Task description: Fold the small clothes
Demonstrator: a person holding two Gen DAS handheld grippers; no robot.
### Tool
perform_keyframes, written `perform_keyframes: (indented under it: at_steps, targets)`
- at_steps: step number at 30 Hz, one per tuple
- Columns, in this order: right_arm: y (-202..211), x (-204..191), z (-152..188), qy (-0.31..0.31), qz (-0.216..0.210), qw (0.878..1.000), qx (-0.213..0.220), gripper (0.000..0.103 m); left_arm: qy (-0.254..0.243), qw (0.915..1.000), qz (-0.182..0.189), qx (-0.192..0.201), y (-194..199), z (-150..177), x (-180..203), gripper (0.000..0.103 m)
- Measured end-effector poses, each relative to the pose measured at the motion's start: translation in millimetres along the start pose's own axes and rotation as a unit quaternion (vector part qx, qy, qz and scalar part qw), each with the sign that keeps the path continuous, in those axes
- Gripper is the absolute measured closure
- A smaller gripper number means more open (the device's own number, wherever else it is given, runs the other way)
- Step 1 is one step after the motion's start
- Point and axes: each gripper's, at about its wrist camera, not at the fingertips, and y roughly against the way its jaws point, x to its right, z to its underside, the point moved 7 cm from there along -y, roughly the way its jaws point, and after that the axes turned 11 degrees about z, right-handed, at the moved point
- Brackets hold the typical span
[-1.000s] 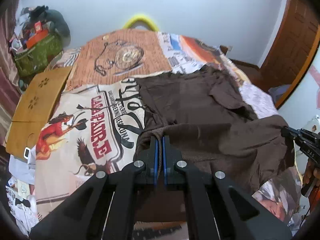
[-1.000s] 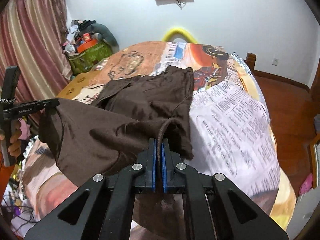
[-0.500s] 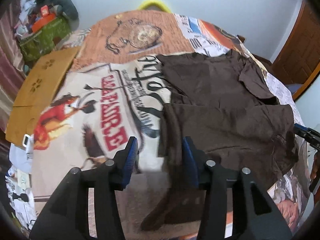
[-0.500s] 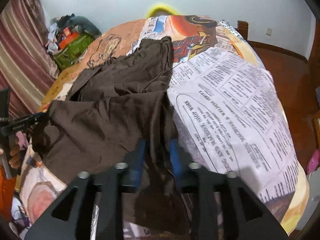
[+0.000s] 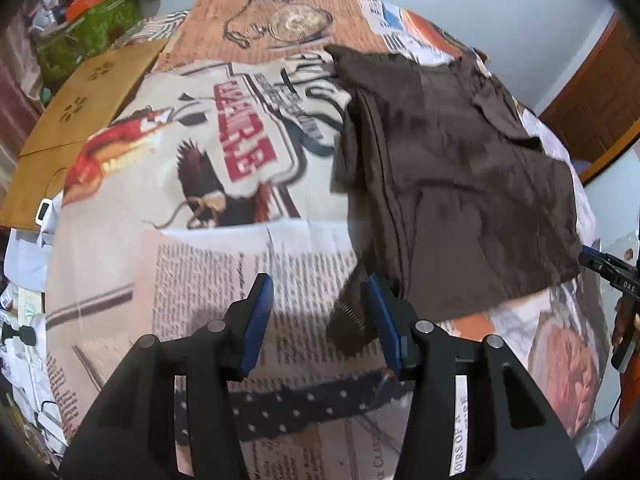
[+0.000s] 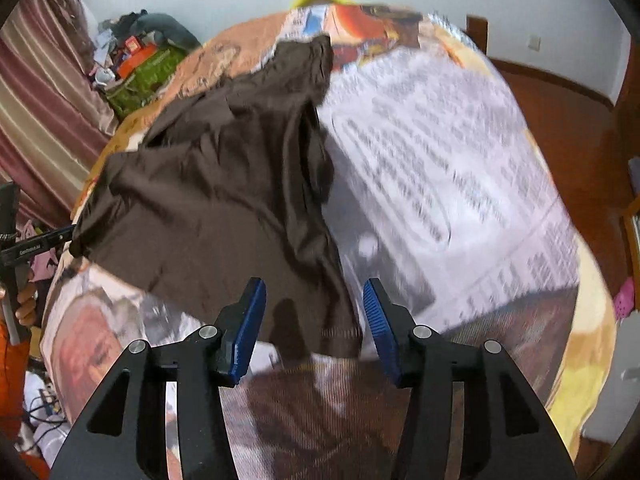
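Left wrist view: my left gripper (image 5: 320,316) is spread wide, holding nothing. The brown garment (image 5: 460,168) lies folded on the printed bedspread (image 5: 192,248), long axis running away from me; its near corner sits beside my right finger.

Right wrist view: my right gripper (image 6: 314,320) is also spread, empty, the brown garment (image 6: 224,184) lying ahead-left, its near hem between my fingers. A green bag (image 6: 148,76) holds clutter beyond.

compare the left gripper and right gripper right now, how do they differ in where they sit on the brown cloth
The left gripper hangs over printed bedspread, with the brown cloth garment only against its right finger. The right gripper has the garment's lower corner lying between its fingers. The left one sits at the garment's left edge, the right one at its right edge. Both are open, with blue pads, gripping nothing.
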Motion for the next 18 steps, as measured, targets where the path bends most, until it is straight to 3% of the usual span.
perform_keyframes:
  at_steps: [6, 13, 18]
  targets:
    - [-8, -2, 10, 0.006, -0.003, 1.000, -0.006, 0.056, -0.008, 1.0000, 0.001, -0.001, -3, 3, 8, 0.054]
    - [-7, -4, 14, 0.009, 0.001, 1.000, 0.001, 0.092, -0.001, 0.9997, 0.000, 0.024, 19, -6, 7, 0.049]
    - [-5, -5, 18, -0.006, -0.018, 1.000, 0.009, 0.093, -0.018, 0.9995, -0.013, 0.022, 23, -4, 8, 0.047]
